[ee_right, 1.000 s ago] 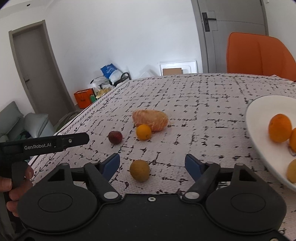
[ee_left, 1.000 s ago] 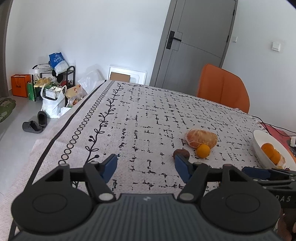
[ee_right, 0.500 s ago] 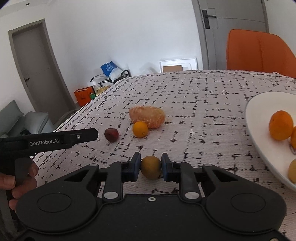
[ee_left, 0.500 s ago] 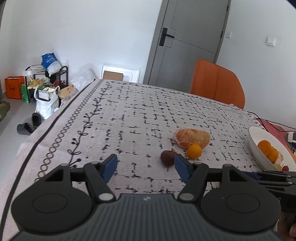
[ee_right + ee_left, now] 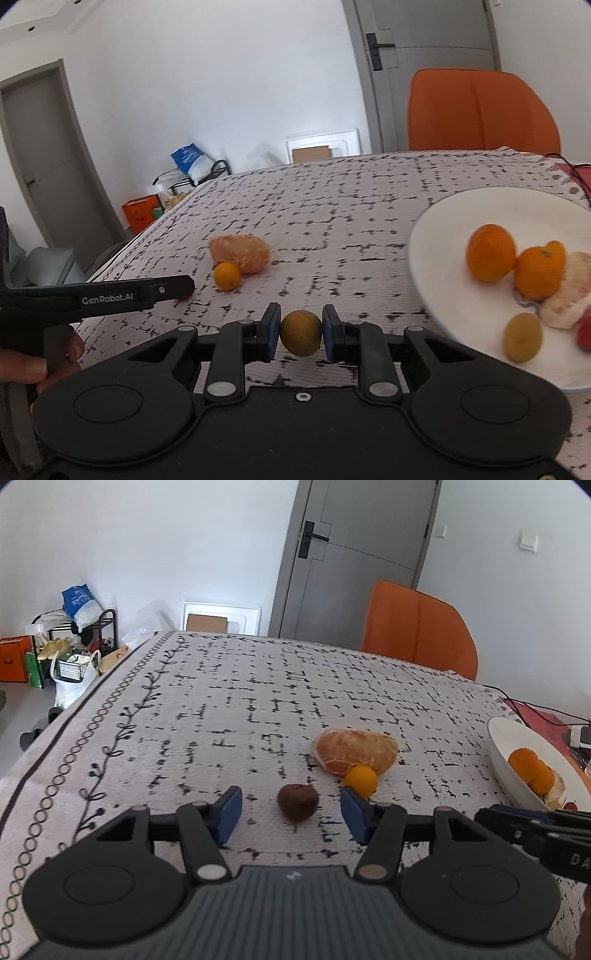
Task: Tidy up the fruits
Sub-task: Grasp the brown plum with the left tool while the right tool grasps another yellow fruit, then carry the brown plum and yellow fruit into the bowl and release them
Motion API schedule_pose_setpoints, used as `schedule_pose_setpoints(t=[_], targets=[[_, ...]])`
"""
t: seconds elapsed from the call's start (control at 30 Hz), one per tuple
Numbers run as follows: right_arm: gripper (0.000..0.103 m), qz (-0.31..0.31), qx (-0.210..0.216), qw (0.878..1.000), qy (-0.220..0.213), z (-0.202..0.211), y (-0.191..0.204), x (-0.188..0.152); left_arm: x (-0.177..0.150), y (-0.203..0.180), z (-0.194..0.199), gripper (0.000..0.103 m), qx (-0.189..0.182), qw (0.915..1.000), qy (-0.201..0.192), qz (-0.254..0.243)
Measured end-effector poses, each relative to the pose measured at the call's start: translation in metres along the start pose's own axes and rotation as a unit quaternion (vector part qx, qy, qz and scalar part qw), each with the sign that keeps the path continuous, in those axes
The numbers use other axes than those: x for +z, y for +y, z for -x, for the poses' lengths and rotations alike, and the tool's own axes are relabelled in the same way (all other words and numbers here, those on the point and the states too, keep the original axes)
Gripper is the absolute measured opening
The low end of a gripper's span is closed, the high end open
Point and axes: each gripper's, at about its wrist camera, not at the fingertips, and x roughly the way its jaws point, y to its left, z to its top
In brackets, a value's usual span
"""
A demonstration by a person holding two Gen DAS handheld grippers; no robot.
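- We have our right hand-held gripper (image 5: 301, 334) pinching a small round yellow-brown fruit (image 5: 301, 332) between its blue pads, held just above the worktop (image 5: 351, 206), which is covered in a white cloth with broken black lines.
- Just to the right of that held fruit sits our white shallow bowl (image 5: 443, 236). In it we see two round oranges (image 5: 491, 253), a second yellow-brown fruit (image 5: 522, 336), a pale peeled piece and something red at the picture's edge.
- Our left hand-held gripper (image 5: 291, 814) has its jaws closing around a small dark brown fruit with a short stem (image 5: 297, 800). The fruit lies on the cloth between the blue pads (image 5: 231, 812), which do not touch it.
- Beyond it lie a large peeled orange citrus (image 5: 354, 751) and a little bright orange round fruit (image 5: 361, 780), the two touching each other.
- From the right wrist view, a hand (image 5: 40, 363) grips the black handle of the left tool, lettered "GenRobot.AI".
- An orange chair (image 5: 417, 627) stands at the far side of the worktop, with a grey door (image 5: 354, 550) behind it.
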Motion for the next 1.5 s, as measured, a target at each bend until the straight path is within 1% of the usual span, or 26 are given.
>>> schedule_pose_setpoints(t=[0.03,0.07,0.13,0.17,0.53,0.93,1.5], targets=[[0.022,-0.001,-0.003,1.000,-0.001,0.002,-0.002,0.000,0.000,-0.002,-0.002,0.049,0.000,1.0000,0.002,-0.001],[0.022,-0.003,-0.006,1.000,-0.004,0.004,-0.005,0.001,0.000,-0.004,-0.004,0.046,-0.001,1.0000,0.003,-0.001],[0.022,-0.006,-0.011,1.000,-0.007,0.008,-0.010,0.001,0.000,-0.007,-0.008,0.025,0.000,1.0000,0.004,0.000],[0.022,-0.008,-0.014,1.000,-0.009,0.010,-0.013,0.001,0.000,-0.009,-0.008,0.023,0.006,1.0000,0.003,-0.001],[0.023,-0.017,-0.020,0.999,-0.027,0.023,-0.024,0.003,0.003,-0.030,0.008,0.023,-0.016,0.9996,-0.011,-0.021],[0.022,-0.024,-0.030,0.998,-0.052,0.046,-0.035,0.005,0.007,-0.056,0.024,0.023,-0.037,0.9981,-0.029,-0.040],[0.022,-0.037,-0.049,0.995,-0.078,0.076,-0.055,0.003,0.007,-0.092,0.038,0.023,-0.064,0.9949,-0.041,-0.066]])
